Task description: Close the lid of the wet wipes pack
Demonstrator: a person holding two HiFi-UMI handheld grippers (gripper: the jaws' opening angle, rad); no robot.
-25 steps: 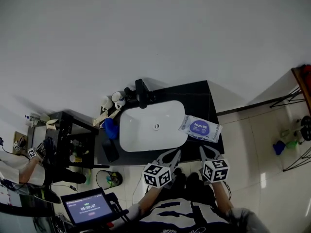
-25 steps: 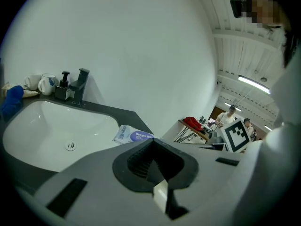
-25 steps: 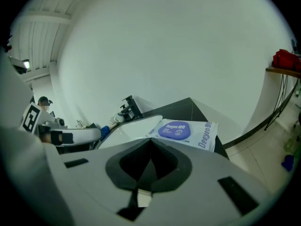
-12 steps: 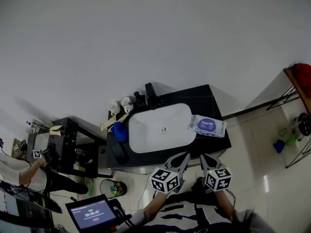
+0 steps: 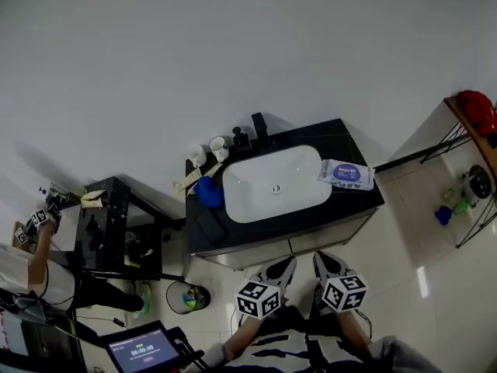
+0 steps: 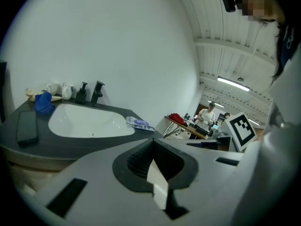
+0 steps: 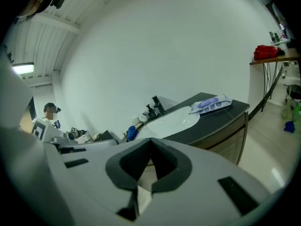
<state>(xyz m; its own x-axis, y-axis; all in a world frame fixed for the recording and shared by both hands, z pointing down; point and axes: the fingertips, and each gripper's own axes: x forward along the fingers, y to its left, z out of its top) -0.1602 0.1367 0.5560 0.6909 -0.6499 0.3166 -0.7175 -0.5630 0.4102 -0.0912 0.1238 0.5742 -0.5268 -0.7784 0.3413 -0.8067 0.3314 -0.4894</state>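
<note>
Head view: the wet wipes pack [image 5: 346, 174] lies right of centre, at the right end of the black countertop [image 5: 359, 202] beside the white basin [image 5: 247, 199]. The left gripper [image 5: 283, 266] and right gripper [image 5: 321, 259], jaws together and empty, hang lower centre over open floor tiles [image 5: 404, 235], well apart from the pack.

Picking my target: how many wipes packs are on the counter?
1. The wipes pack lies flat on the counter's right end, beside the sink. No other shows in any view.
</note>
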